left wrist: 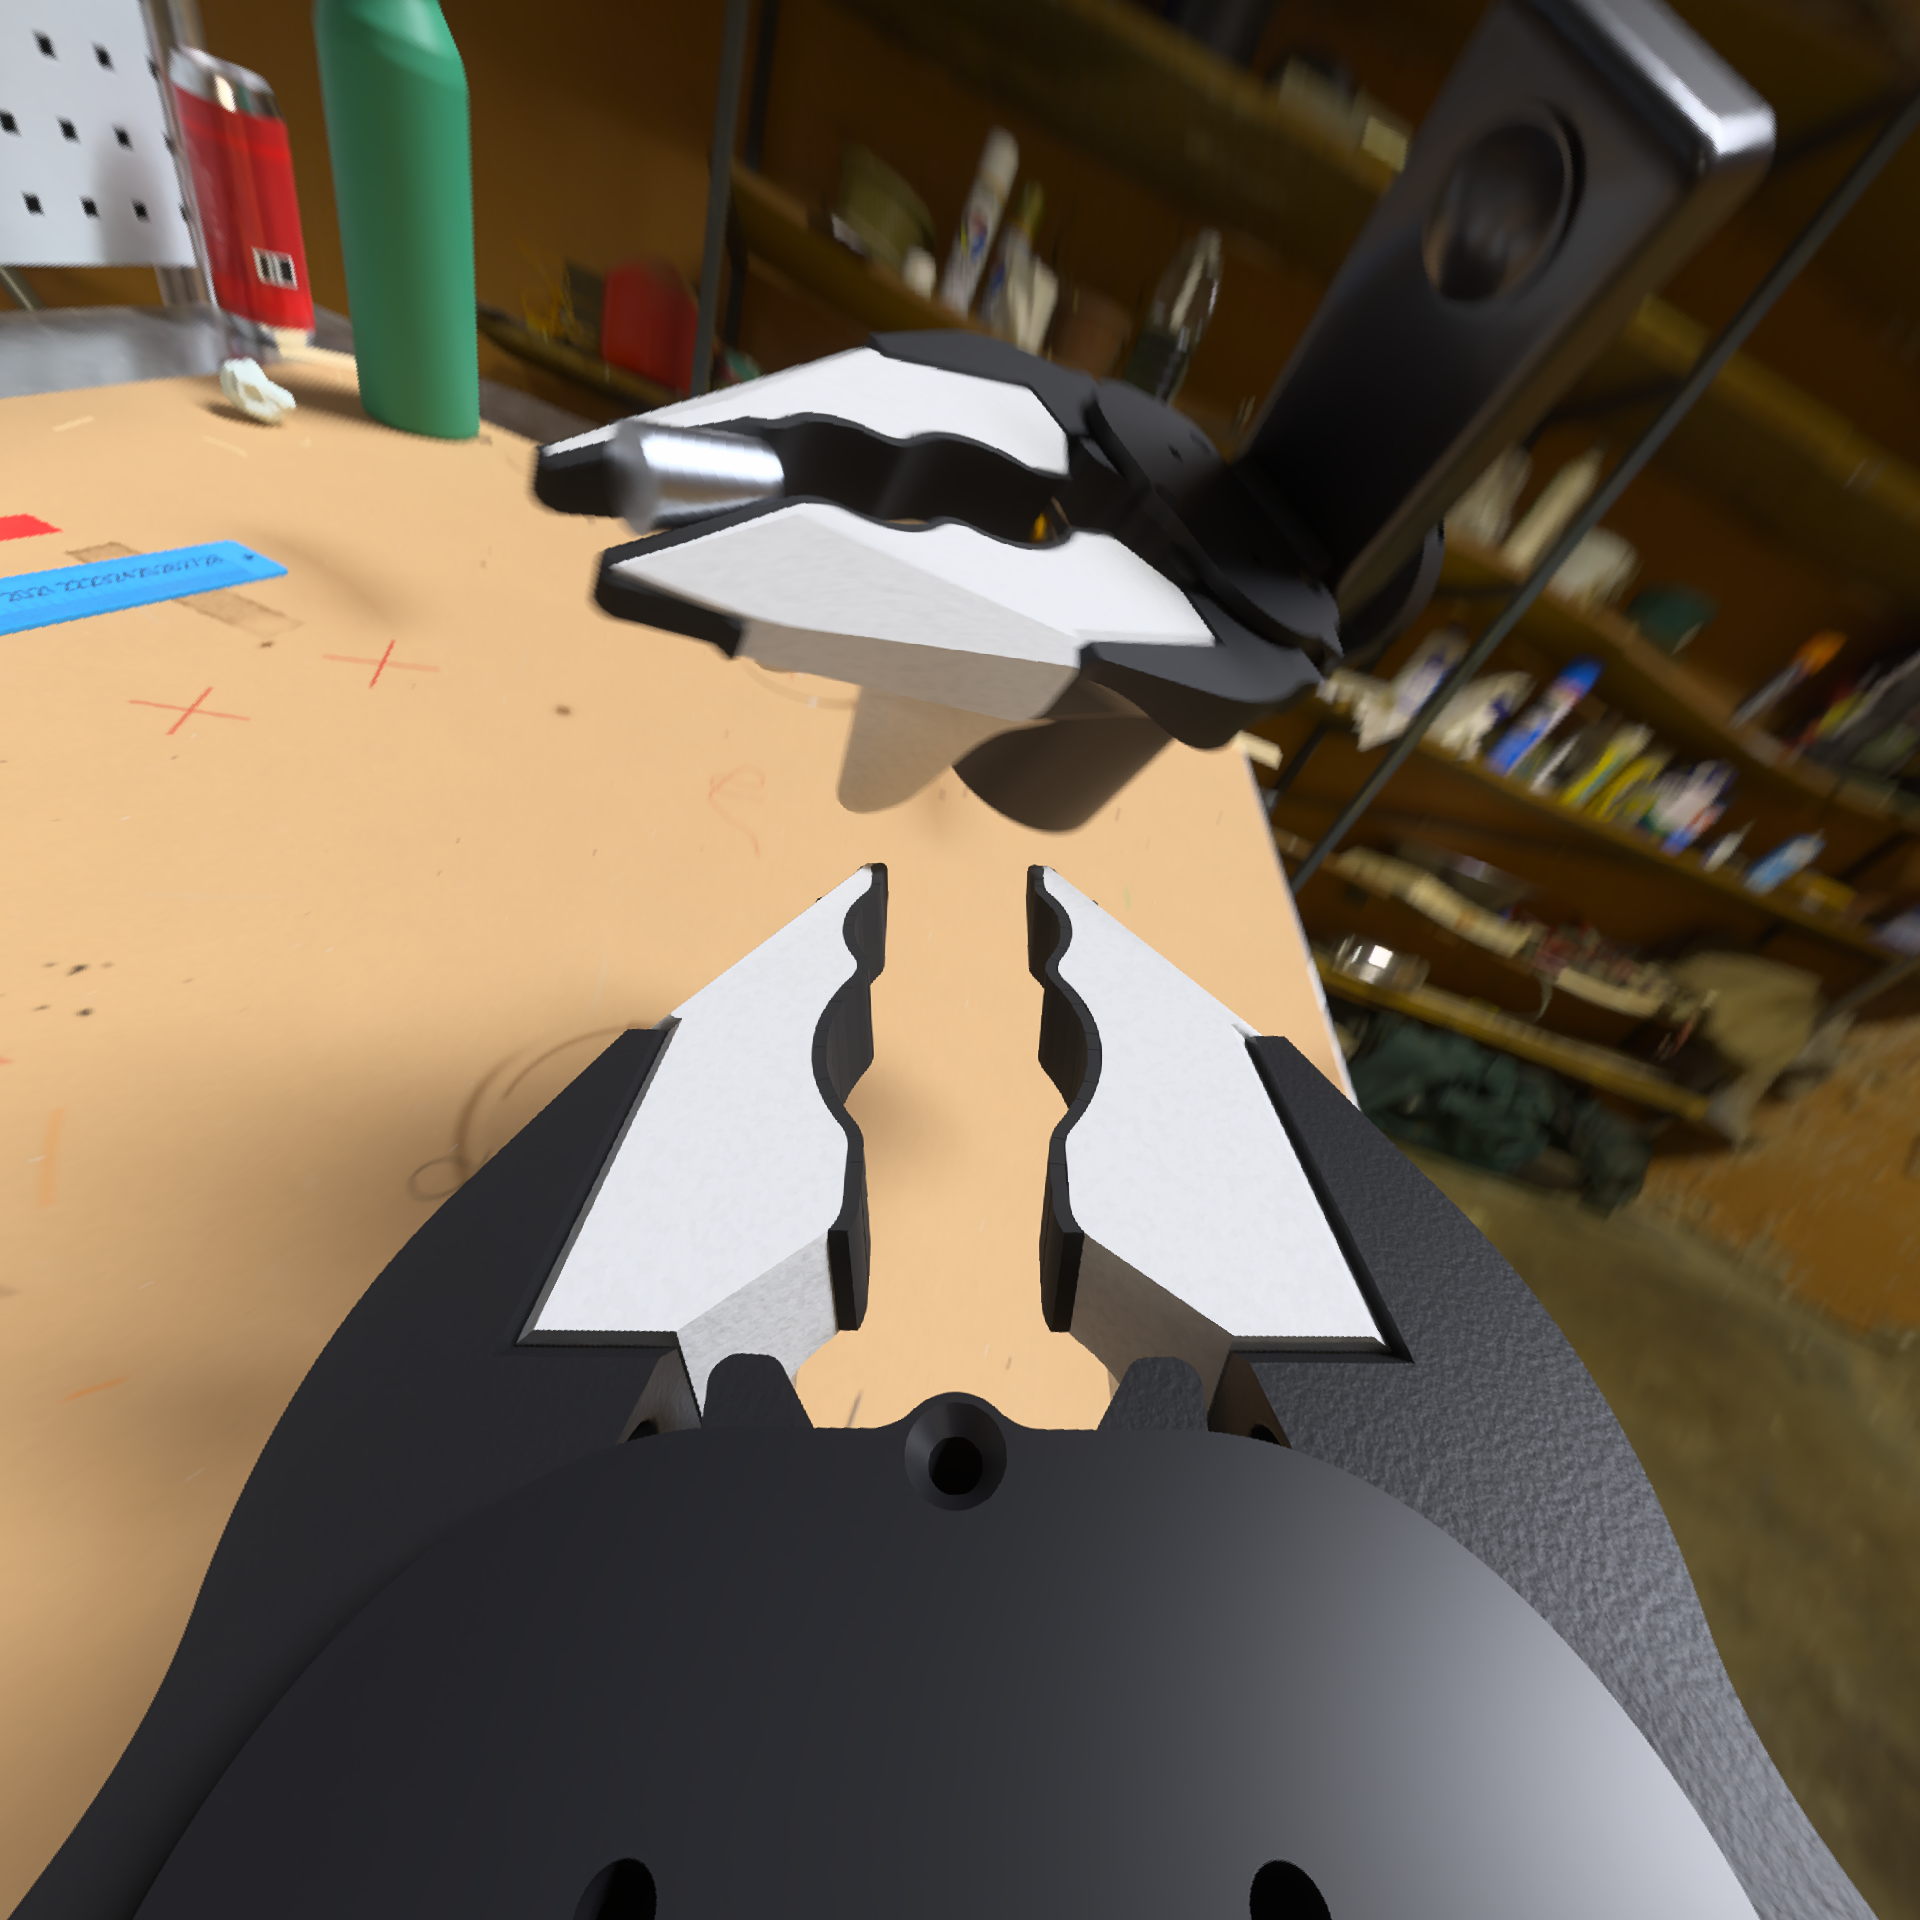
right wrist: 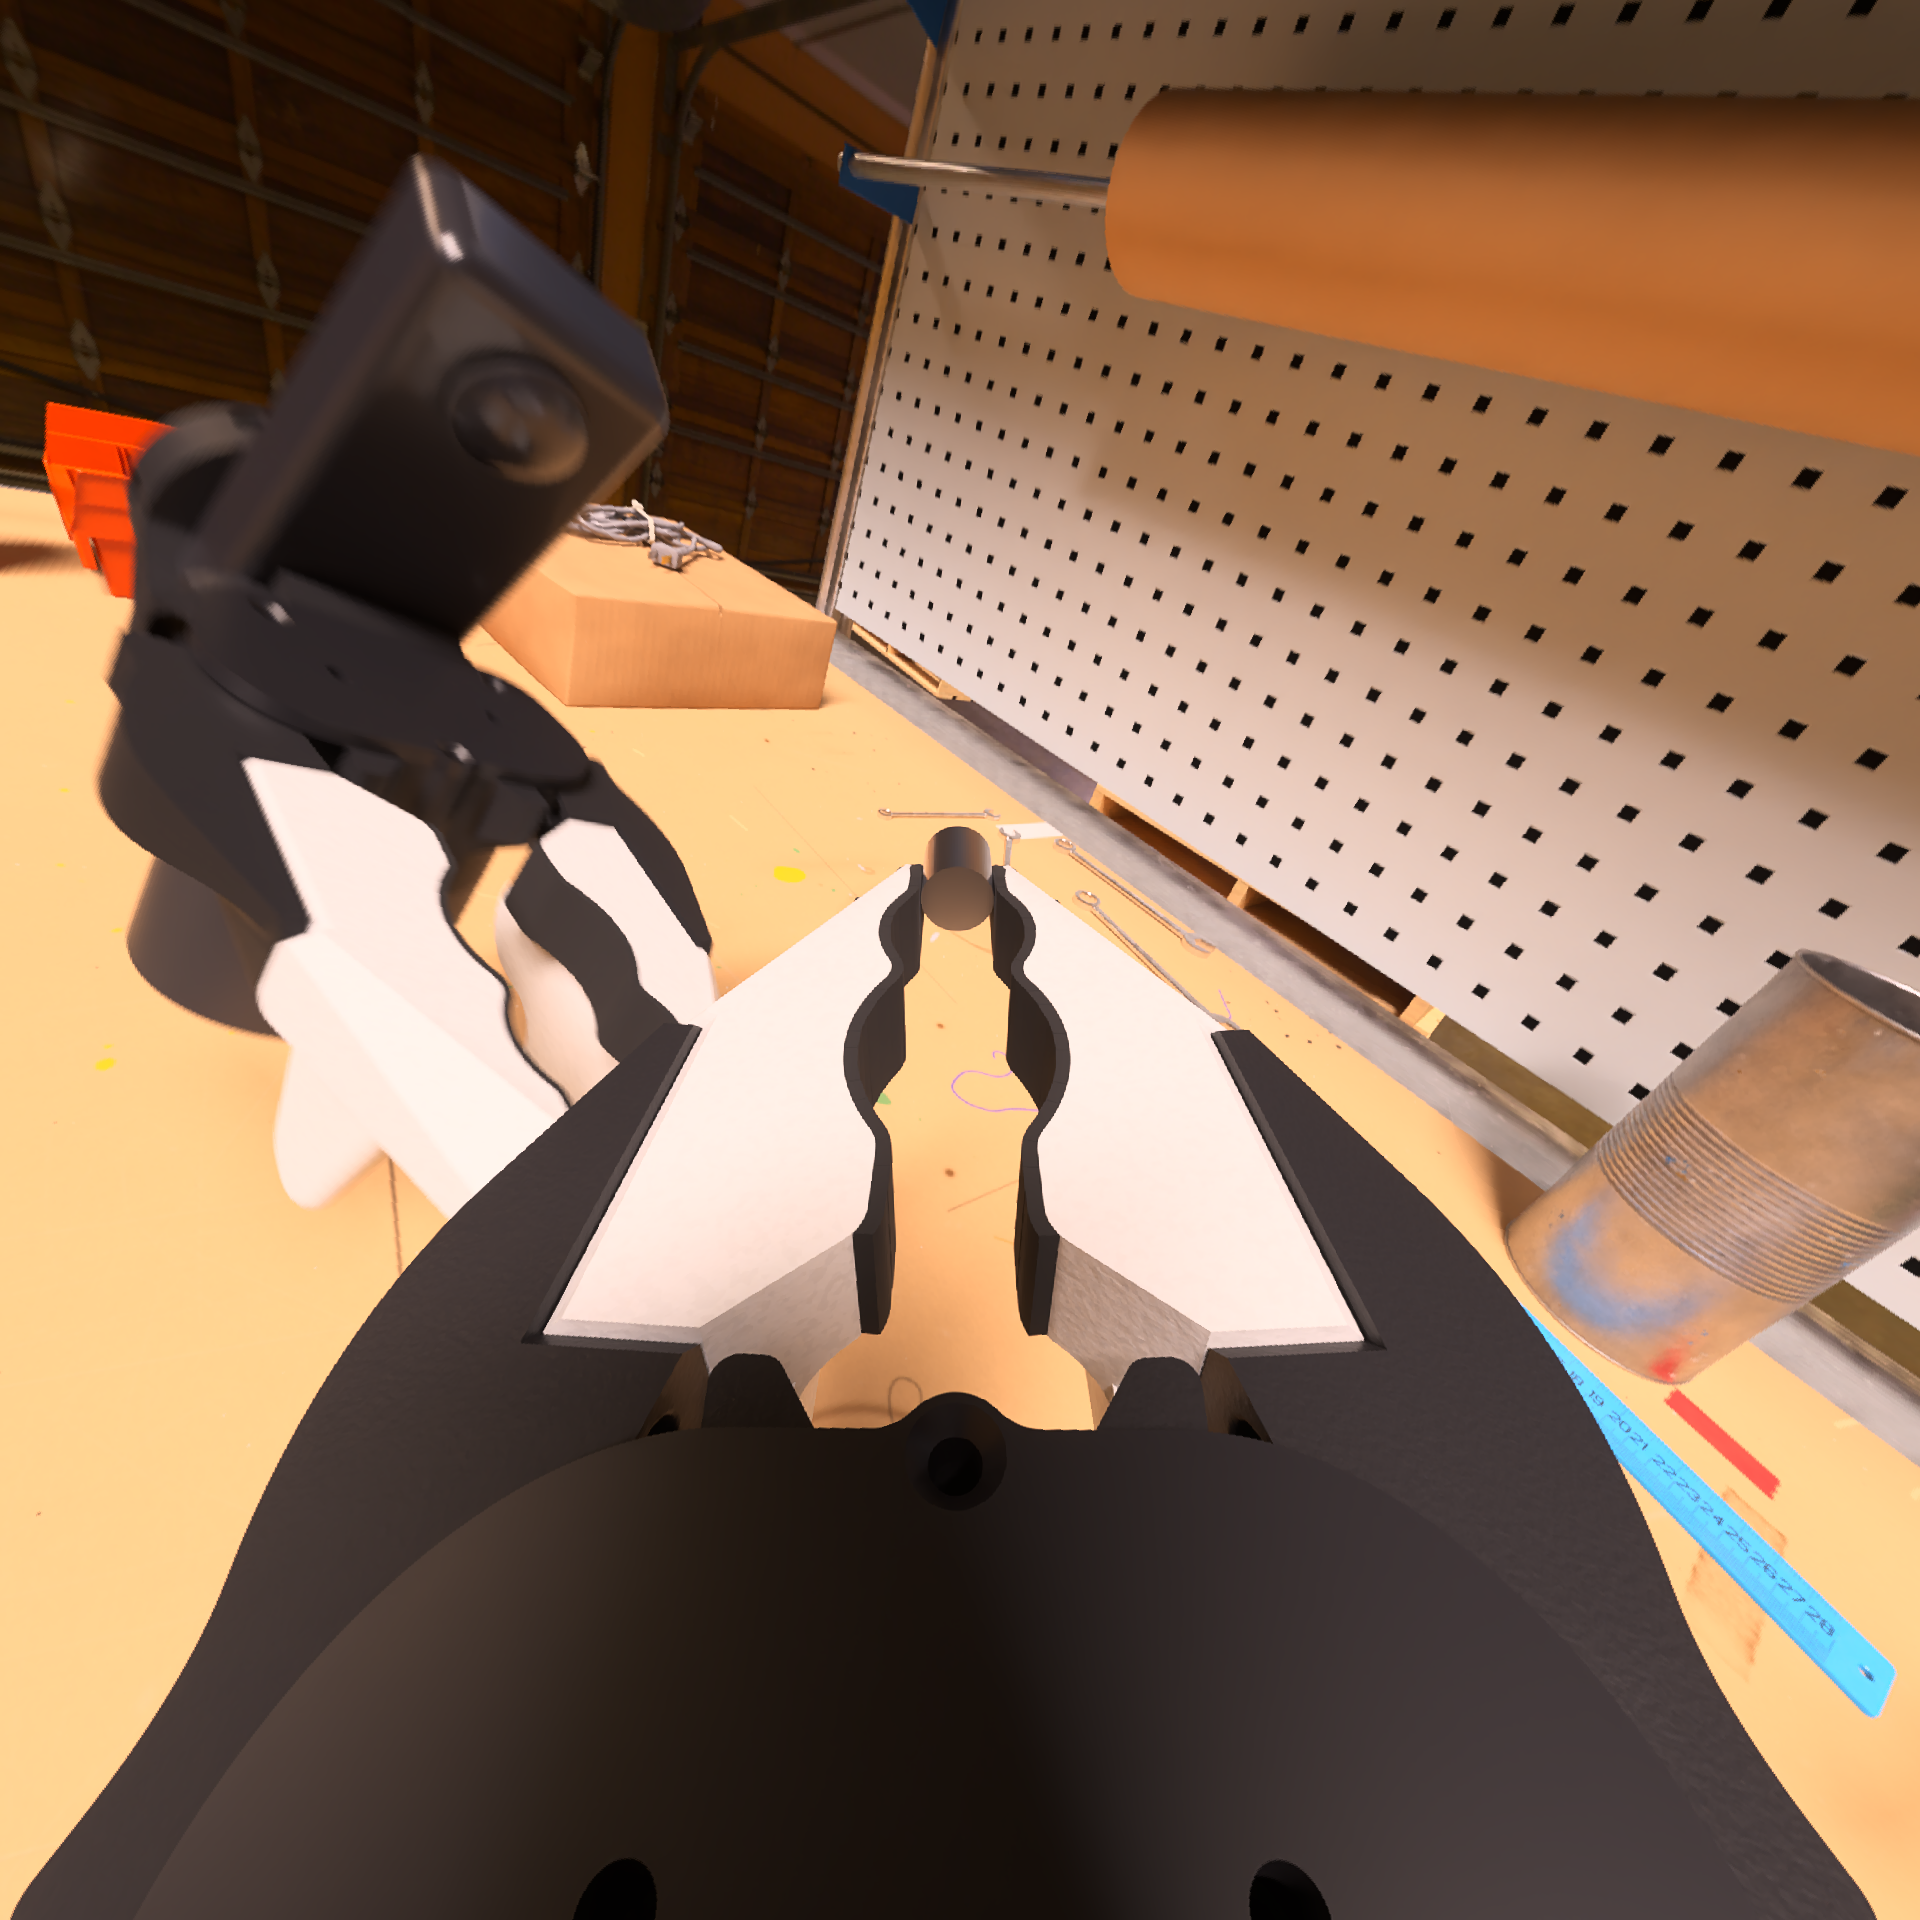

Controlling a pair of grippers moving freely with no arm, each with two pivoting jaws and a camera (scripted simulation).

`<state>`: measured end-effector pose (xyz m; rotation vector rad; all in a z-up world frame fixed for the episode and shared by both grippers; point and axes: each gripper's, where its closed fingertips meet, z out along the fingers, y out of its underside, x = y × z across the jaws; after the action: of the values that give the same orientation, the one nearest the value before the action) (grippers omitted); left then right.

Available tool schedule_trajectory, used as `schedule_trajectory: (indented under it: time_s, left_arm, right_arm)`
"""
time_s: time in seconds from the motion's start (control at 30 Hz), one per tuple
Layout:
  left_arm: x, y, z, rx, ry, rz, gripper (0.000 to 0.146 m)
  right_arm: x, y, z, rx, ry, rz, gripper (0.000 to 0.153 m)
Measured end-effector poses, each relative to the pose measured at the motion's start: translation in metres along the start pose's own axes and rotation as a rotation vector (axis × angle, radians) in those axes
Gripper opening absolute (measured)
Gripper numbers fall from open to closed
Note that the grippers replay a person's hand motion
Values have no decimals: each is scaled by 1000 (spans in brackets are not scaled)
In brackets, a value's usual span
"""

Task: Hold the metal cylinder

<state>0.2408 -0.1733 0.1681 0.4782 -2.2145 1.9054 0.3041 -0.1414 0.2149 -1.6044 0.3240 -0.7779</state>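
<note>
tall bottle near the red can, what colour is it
Plain green bottle; the left wrist view shows it best.

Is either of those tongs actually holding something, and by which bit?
Yes. The right tongs pinch the metal cylinder around its side, at their tips. The left tongs are open and empty.

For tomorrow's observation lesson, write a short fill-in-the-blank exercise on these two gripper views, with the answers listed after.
1. The metal cylinder is clamped at the tips of the ____ gripper.
2. The left gripper holds nothing; its jaws stand ____.
3. The tall bottle standing on the table is ____ in colour.
4. The ruler lying on the table is ____.

Answers: right; open; green; blue
</note>
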Motion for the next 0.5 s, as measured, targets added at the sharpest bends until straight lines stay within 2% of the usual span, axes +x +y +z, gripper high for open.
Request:
schedule_trajectory:
  time_s: [0.2, 0.4, 0.5]
  left_arm:
    - [-14, -23, -1, 260, 37, -162, 27]
    - [-13, -38, -8, 381, 79, -250, 34]
    - [-13, -51, -18, 457, 97, -267, 32]
  right_arm:
    - [2, -11, -6, 38, -1, 17, 12]
    - [2, -20, -8, 83, -12, 44, 12]
    - [3, -26, -10, 116, -18, 69, 12]
